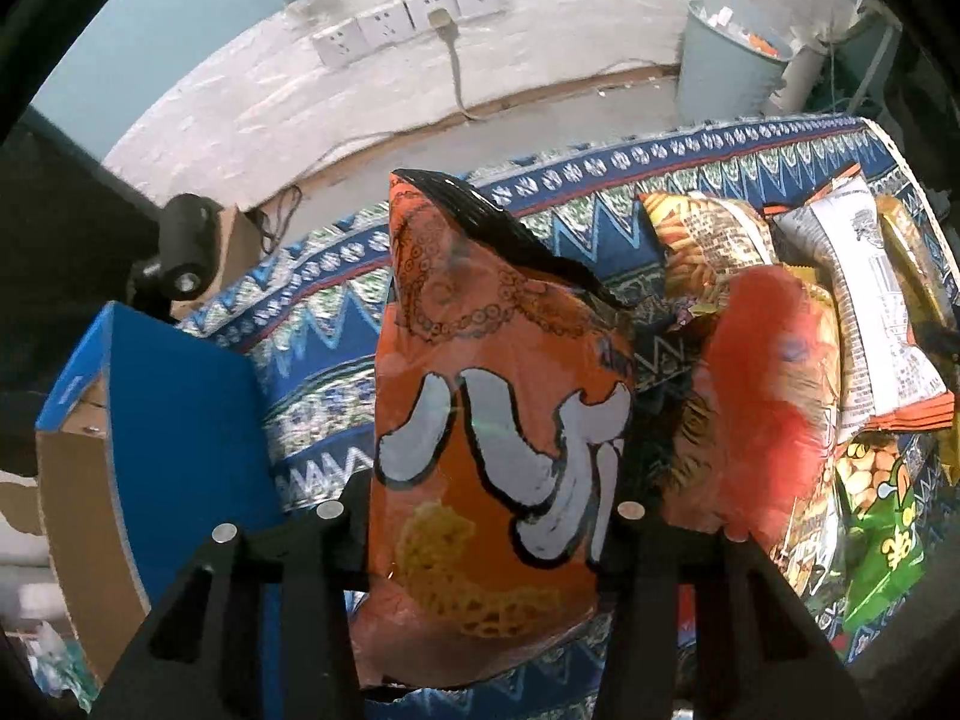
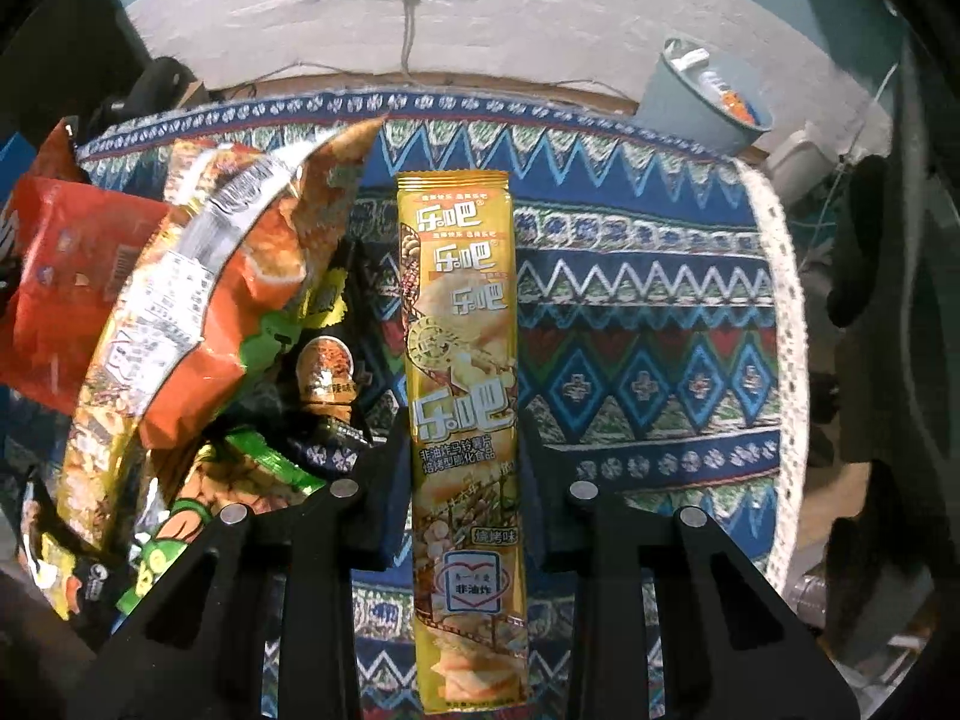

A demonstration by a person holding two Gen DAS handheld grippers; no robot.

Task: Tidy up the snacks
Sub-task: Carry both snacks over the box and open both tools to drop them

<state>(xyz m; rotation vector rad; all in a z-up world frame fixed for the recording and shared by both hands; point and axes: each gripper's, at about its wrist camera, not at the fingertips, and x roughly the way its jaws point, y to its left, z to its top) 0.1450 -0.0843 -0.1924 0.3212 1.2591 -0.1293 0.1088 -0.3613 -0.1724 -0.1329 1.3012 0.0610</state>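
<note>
While our left gripper pinches the orange bag and our right gripper the yellow pack, both above the cloth, the puffy bag may slip beside the box.

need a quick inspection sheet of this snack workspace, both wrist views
surface: table under a blue zigzag-patterned cloth, lace edge on one side
job's things: puffy orange snack bag with white lettering; long yellow chip pack; blue-sided cardboard box at the table edge
clutter: loose pile of red, orange, green and white snack bags
grippers: left gripper shut on the orange bag; right gripper shut on the yellow pack
cables: grey cord plugged into the white wall sockets
surroundings: pale wall, grey waste bin with litter behind the table
</note>
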